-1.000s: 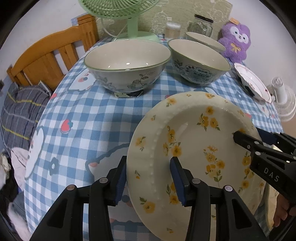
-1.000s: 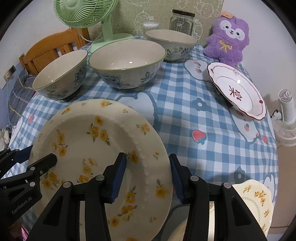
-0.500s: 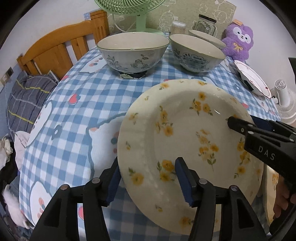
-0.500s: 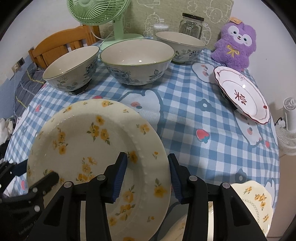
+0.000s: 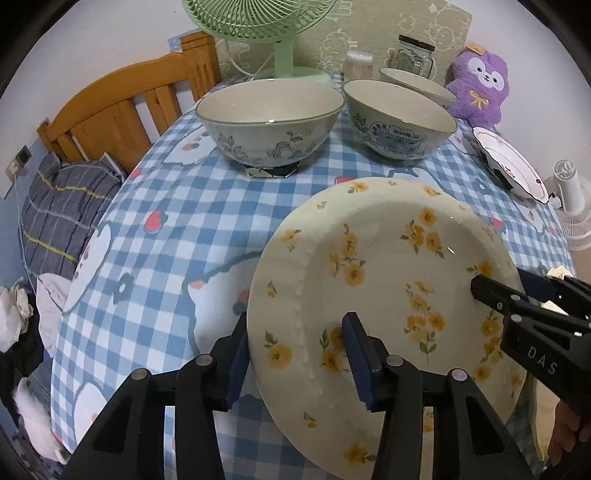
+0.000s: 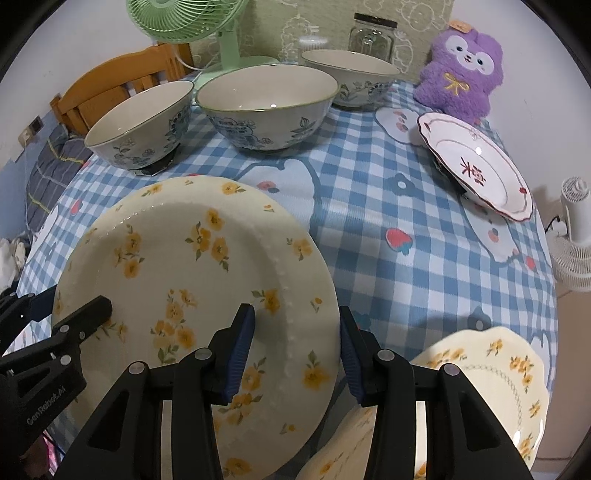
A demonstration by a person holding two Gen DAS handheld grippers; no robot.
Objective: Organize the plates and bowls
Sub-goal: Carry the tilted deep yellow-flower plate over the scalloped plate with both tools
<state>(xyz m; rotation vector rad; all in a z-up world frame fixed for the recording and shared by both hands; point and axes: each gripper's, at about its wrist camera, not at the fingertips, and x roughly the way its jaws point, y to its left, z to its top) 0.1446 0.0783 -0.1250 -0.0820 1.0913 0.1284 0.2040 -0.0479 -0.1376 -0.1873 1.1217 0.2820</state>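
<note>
The left gripper (image 5: 297,354) straddles the left rim of the yellow-flowered plate (image 5: 384,280), one blue pad below the rim and one above it on the plate face. The right gripper (image 6: 295,345) straddles the opposite rim in the same manner. Both sets of jaws stand at a moderate width and grip the plate between their pads. The plate is held tilted above the near edge of the table (image 5: 207,206), which carries a blue-and-white checked cloth.

In the right wrist view, a second yellow-flowered plate (image 6: 491,373) lies at the near right corner of the table, just beside the right gripper (its lower part is hidden behind the gripper body).

Three patterned bowls stand upright toward the far side of the table: the left bowl (image 6: 142,125), the middle bowl (image 6: 266,105) and the far bowl (image 6: 351,79). The left and middle bowls stand close together; whether they touch cannot be determined.

A white plate with red markings (image 6: 476,166) rests tilted at the right edge of the table, near a purple plush toy (image 6: 461,62). A green fan (image 6: 192,26) and a glass jar (image 6: 373,37) stand behind the bowls.
</note>
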